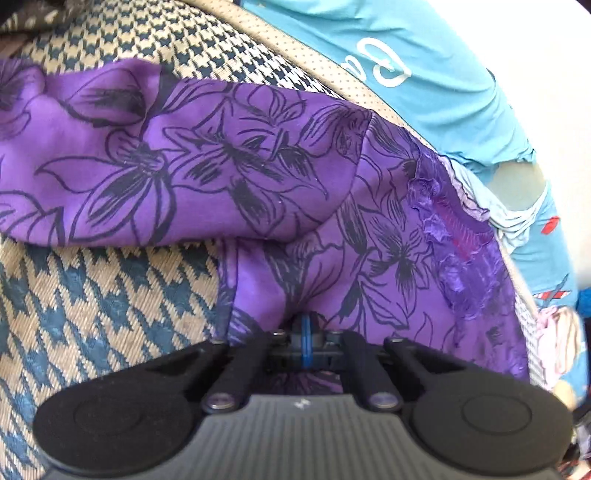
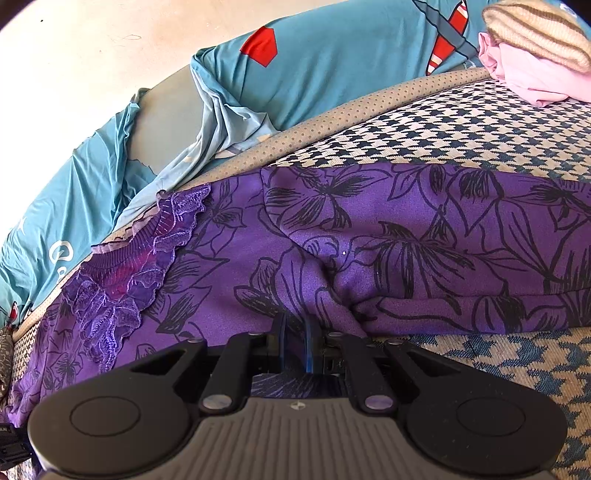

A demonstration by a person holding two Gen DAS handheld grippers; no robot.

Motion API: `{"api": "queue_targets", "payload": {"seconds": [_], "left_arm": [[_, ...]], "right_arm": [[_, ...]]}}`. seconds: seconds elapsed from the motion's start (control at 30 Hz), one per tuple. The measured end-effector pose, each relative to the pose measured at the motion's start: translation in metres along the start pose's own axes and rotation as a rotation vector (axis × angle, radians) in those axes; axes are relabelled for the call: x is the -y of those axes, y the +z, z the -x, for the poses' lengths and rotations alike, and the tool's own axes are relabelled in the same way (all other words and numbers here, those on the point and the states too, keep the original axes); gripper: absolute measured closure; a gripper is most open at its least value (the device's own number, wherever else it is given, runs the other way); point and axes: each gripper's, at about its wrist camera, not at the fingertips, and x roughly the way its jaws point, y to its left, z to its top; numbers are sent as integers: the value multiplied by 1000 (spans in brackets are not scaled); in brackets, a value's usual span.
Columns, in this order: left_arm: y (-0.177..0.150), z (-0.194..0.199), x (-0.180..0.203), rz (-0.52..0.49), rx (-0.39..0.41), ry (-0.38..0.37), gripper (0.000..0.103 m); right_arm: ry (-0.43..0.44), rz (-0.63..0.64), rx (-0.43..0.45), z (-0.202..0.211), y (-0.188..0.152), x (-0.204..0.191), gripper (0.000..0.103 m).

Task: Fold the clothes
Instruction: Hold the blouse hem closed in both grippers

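Observation:
A purple garment (image 1: 207,162) printed with black flowers lies across a houndstooth-patterned surface (image 1: 92,295). It has a purple lace collar (image 1: 454,236). My left gripper (image 1: 306,326) is shut on the garment's near edge, and the fabric bunches around its blue pads. In the right wrist view the same purple garment (image 2: 406,240) spreads left to right, its lace collar (image 2: 140,254) at the left. My right gripper (image 2: 297,325) is shut on a pinched fold of that cloth, with fabric between the blue pads (image 2: 310,339).
A teal printed cloth (image 2: 332,51) lies bunched behind the surface's dotted beige border (image 2: 332,110). Pink folded clothing (image 2: 524,81) and a beige striped knit (image 2: 535,33) sit at the far right corner. A pale wall (image 2: 92,55) stands behind.

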Motion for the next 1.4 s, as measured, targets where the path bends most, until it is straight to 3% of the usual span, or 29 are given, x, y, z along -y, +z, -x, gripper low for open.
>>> {"api": "queue_targets", "payload": {"seconds": [1.07, 1.4], "left_arm": [[-13, -2, 20, -154, 57, 88, 100], [-13, -1, 18, -129, 62, 82, 100]], "right_arm": [[-10, 10, 5, -1, 0, -1, 96], [-12, 13, 7, 0, -1, -1, 96]]}}
